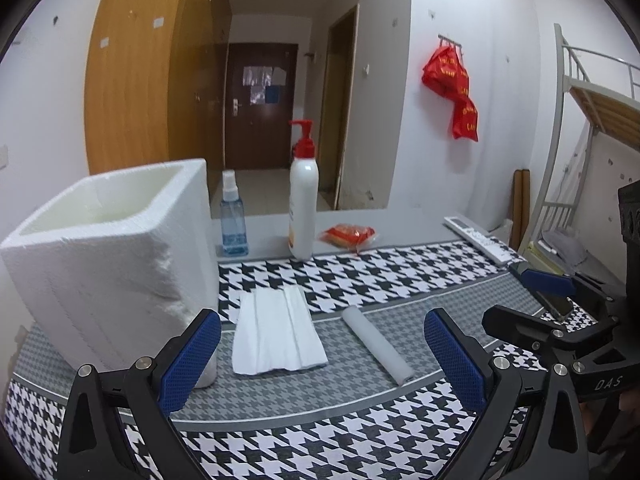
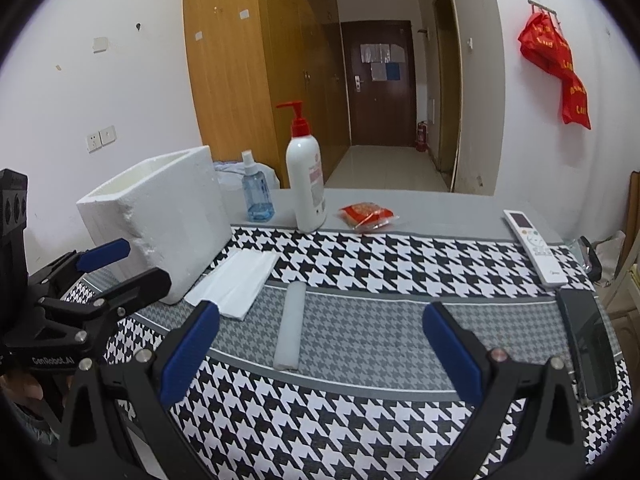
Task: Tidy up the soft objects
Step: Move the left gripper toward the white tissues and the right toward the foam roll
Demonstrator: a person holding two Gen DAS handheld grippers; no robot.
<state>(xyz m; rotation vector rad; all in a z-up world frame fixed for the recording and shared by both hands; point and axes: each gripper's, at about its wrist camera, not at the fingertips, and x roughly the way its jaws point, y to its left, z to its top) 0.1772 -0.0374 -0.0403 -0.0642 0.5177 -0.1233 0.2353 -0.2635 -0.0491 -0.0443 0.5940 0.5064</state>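
A white foam box (image 1: 112, 256) stands open-topped at the left of the table; it also shows in the right wrist view (image 2: 160, 216). A folded white tissue stack (image 1: 278, 330) lies flat beside it (image 2: 234, 280). A pale foam roll (image 1: 378, 344) lies to its right (image 2: 291, 326). My left gripper (image 1: 320, 356) is open and empty, hovering just in front of the tissue and roll. My right gripper (image 2: 320, 350) is open and empty, to the right of the roll. Each gripper shows in the other's view: the right one (image 1: 532, 296) and the left one (image 2: 120, 264).
A white pump bottle (image 1: 303, 200), a blue spray bottle (image 1: 233, 220) and a red snack packet (image 1: 347, 236) stand at the table's far edge. A white remote (image 2: 534, 246) and a dark phone (image 2: 592, 344) lie at the right. A houndstooth cloth (image 2: 360, 420) covers the table.
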